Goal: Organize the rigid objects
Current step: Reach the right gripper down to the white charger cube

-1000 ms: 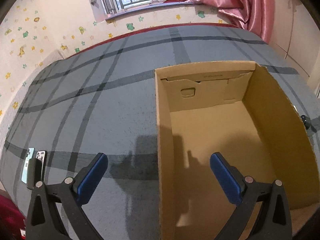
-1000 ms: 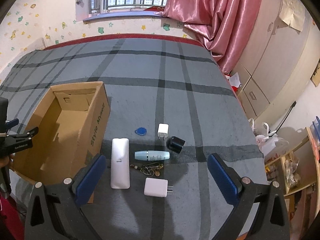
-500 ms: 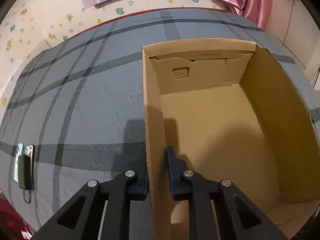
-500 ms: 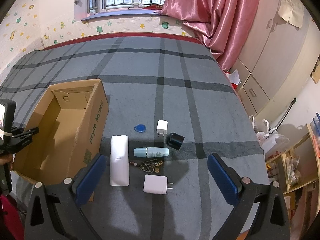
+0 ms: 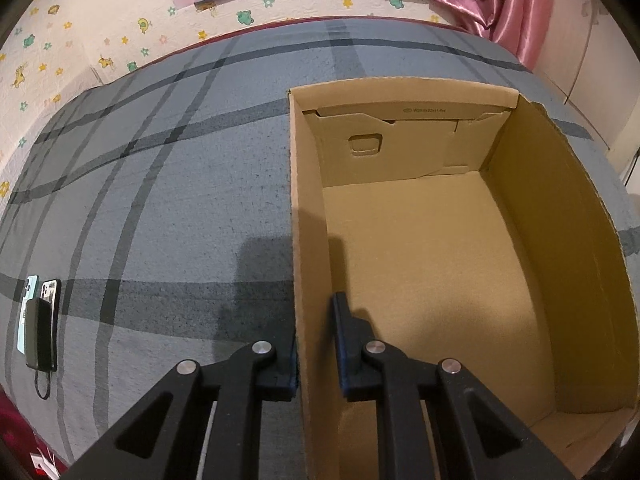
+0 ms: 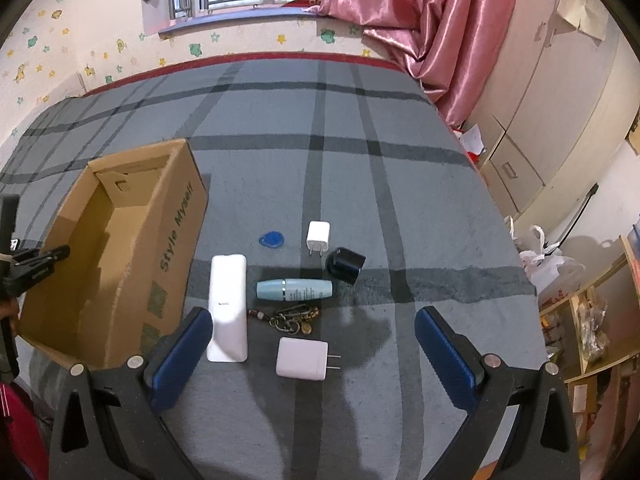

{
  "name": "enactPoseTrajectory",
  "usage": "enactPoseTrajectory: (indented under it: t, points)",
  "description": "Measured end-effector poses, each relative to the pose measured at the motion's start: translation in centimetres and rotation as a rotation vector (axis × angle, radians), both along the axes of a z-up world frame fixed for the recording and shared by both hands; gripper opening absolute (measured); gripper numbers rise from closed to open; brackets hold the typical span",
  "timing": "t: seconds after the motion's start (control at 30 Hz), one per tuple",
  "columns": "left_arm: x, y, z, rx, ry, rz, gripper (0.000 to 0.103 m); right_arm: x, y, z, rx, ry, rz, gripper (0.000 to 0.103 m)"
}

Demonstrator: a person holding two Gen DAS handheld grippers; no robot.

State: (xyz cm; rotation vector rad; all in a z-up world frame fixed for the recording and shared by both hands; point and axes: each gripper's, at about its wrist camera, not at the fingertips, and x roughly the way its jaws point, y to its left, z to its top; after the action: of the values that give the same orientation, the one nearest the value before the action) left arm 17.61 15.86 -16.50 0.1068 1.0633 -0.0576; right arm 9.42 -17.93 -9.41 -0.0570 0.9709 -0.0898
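The left claw [image 5: 316, 344] is clamped on the near wall of the empty cardboard box [image 5: 420, 256] on the bed; keep it steady. The right claw [image 6: 312, 344] hangs spread wide above the white remote [image 6: 227, 306] (nearest the box), so centre over it first.

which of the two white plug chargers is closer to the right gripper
The larger white charger, prongs pointing right, lies nearest the open right gripper. The smaller white charger sits farther back, beside the blue key fob.

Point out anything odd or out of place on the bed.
Nothing is spilled or damaged. The one oddity: the left hand-held gripper is clamped on the left wall of the empty brown cardboard box, not on an item.
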Motion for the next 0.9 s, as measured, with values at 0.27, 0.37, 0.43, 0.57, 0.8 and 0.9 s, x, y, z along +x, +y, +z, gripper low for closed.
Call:
enactPoseTrajectory:
  t: [0.27, 0.37, 0.43, 0.57, 0.8, 0.9]
  points:
    - [-0.1, -0.1, -0.1, 0.004, -0.003, 0.003, 0.015, 1.0, -1.7, -5.3, 0.016, 0.063, -0.025, 0.103]
    - [-0.2, -0.1, -0.1, 0.004, -0.006, 0.004, 0.015, 1.2, -2.1, -7.2, 0.014, 0.076, -0.028, 0.103]
    - [-0.2, -0.1, -0.1, 0.007, -0.007, 0.004, 0.015, 1.3, -2.4, -8.5, 0.023, 0.090, -0.030, 0.103]
    - [-0.1, -0.1, -0.1, 0.004, -0.004, 0.003, 0.015, 1.5, -2.4, -10.5, 0.032, 0.106, -0.024, 0.103]
    - [-0.2, -0.1, -0.1, 0.016, -0.005, 0.003, 0.015, 2.0, -1.8, -12.9, 0.036, 0.125, -0.002, 0.103]
    - [-0.2, -0.2, -0.1, 0.020, -0.006, 0.002, 0.015, 2.1, -1.7, -13.6, 0.041, 0.131, 0.002, 0.103]
